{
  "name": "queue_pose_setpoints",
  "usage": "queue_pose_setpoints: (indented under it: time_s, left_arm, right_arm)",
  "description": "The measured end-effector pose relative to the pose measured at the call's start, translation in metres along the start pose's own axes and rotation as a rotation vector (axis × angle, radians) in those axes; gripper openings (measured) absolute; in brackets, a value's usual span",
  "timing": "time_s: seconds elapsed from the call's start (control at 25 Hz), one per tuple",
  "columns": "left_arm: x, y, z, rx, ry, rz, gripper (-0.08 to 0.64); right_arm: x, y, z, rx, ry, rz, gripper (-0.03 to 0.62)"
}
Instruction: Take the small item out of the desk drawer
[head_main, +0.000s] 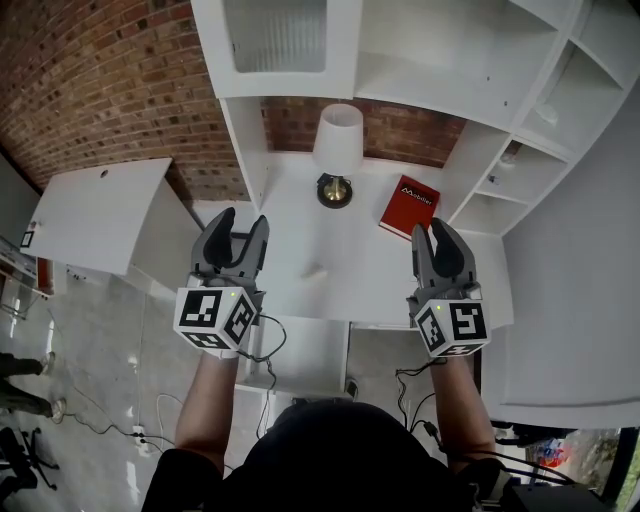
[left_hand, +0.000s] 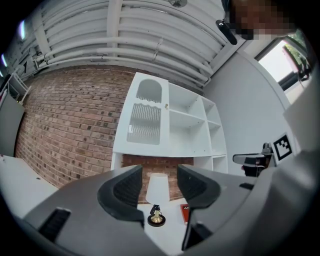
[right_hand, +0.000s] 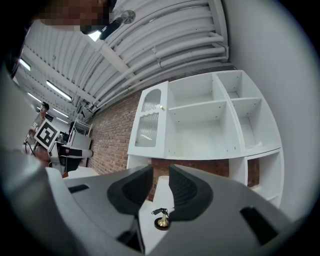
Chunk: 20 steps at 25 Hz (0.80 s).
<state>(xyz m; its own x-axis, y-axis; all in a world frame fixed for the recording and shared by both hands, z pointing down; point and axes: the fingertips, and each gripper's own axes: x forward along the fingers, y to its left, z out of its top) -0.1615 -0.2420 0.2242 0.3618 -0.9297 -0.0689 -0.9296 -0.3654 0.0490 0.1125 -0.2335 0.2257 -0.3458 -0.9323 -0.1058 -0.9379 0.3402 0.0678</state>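
A small pale item (head_main: 316, 270) lies on the white desk (head_main: 370, 275), between my two grippers. My left gripper (head_main: 241, 222) hangs over the desk's left front part; its jaws stand open and hold nothing (left_hand: 160, 182). My right gripper (head_main: 432, 231) hovers over the desk's right front part, beside a red book (head_main: 408, 207). Its jaws (right_hand: 161, 186) stand a narrow gap apart with nothing between them. Both grippers point level at the back wall. A white drawer unit (head_main: 305, 352) shows below the desk's front edge; its inside is hidden.
A lamp with a white shade (head_main: 338, 137) and a brass base (head_main: 335, 190) stands at the back of the desk. White shelving (head_main: 520, 150) rises behind and to the right. A white panel (head_main: 95, 212) lies to the left. Cables (head_main: 265, 345) hang under the desk.
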Motion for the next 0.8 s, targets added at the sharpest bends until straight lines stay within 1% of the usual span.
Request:
queue_pose_setpoints:
  time_s: [0.44,0.8]
  left_arm:
    - [0.0033,0.0003,-0.0012,0.003,0.006,-0.007,0.216]
    - [0.0048,0.002,-0.0079,-0.005,0.027,-0.015,0.216]
  right_arm:
    - [-0.0001,-0.0017,-0.0014,0.013,-0.001,-0.01,0.095]
    - [0.0024,-0.0003,-0.0018,0.016,0.004,-0.01,0.094]
